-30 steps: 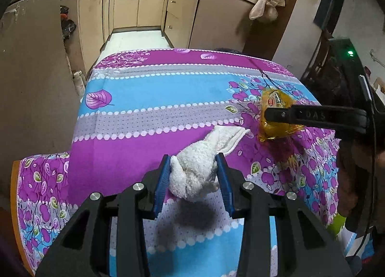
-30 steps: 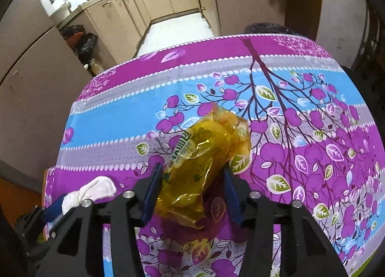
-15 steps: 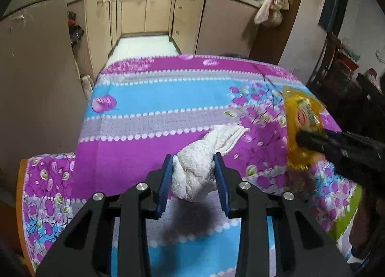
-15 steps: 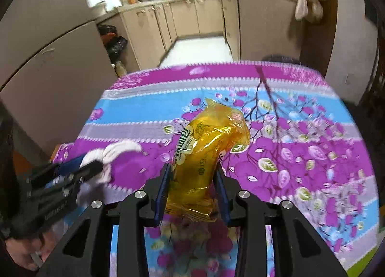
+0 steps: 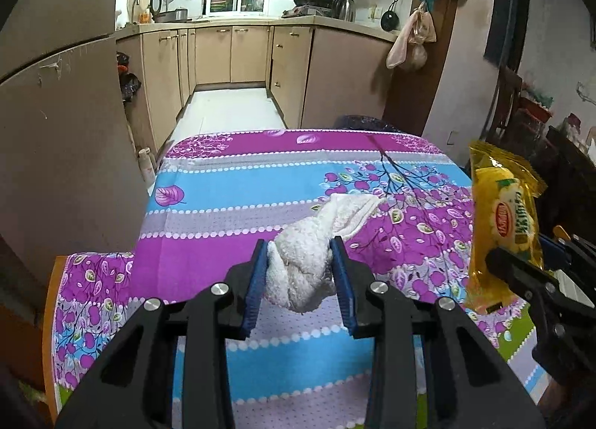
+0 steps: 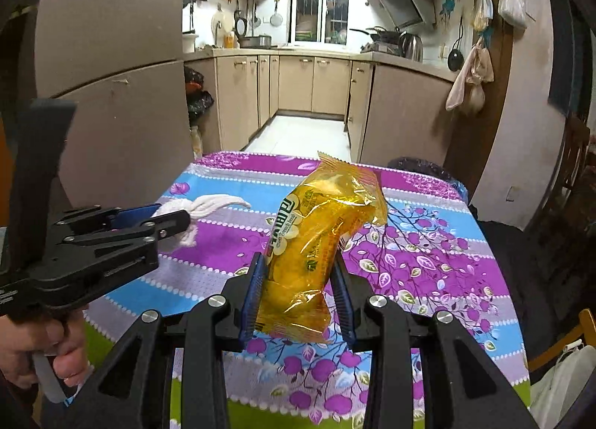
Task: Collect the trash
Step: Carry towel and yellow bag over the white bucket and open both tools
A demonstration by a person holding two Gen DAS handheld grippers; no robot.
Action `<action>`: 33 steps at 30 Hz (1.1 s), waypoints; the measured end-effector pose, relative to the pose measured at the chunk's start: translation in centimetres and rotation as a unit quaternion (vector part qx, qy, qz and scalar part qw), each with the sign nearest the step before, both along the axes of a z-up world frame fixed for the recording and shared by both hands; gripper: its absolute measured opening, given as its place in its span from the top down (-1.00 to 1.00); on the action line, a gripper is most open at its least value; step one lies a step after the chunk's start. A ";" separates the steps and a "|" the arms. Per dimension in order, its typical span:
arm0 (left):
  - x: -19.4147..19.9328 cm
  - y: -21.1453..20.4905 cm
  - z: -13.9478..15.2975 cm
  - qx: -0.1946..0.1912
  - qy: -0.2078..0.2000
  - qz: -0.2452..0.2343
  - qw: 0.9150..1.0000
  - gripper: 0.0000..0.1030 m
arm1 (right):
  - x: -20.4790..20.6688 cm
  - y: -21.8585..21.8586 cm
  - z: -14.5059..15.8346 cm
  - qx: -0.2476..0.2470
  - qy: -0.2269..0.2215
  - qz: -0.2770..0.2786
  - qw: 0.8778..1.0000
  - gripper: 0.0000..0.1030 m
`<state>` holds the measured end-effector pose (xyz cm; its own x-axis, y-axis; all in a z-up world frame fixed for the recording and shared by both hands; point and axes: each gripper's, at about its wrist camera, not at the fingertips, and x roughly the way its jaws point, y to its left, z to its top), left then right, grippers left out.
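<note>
Both grippers have come up from the table (image 5: 231, 183) since a second ago, and their jaws closed a little more at the start of that second. Now the left gripper (image 5: 301, 269) pinches a crumpled white cloth (image 5: 305, 265) between its blue pads (image 5: 257, 280). The cloth hangs over the purple stripe of the table's flowered cover, and its loose tail points toward the far edge of the table. It seems lifted off the cover, but I cannot tell this for sure.

To the right of the cloth, the right gripper (image 6: 300, 280) squeezes a yellow snack wrapper (image 6: 316, 242). The wrapper stands almost upright between the pads, well above the table, with its crimped top leaning toward the far edge. One hand (image 6: 41, 347) of the person holds the handle of the left gripper at the near left side of the table. Beyond the table's far edge are beige kitchen cabinets (image 5: 242, 53).
</note>
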<state>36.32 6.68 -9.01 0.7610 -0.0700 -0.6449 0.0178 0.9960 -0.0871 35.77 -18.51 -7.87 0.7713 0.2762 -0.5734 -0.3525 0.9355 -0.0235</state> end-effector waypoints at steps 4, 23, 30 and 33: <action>-0.6 -0.9 0.6 0.004 -0.006 -0.004 1.000 0.37 | -1.1 -0.9 0.8 0.005 -0.006 -0.003 1.000 0.29; -2.3 -8.9 3.8 0.002 -0.021 -0.073 0.997 0.36 | -6.5 -9.8 4.1 0.018 -0.036 -0.066 0.997 0.29; -2.8 -17.6 4.9 -0.015 -0.021 -0.151 0.988 0.36 | -9.5 -19.1 5.9 0.004 -0.047 -0.136 0.990 0.29; -3.2 -22.3 5.0 -0.021 -0.016 -0.189 0.982 0.36 | -10.9 -24.1 6.3 0.000 -0.044 -0.174 0.984 0.29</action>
<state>33.07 -15.66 -3.98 0.6962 -0.3762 -0.6114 0.3882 0.9137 -0.1202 24.89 -42.62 -1.60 0.8658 -0.0125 -0.5002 -0.0080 0.9992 -0.0388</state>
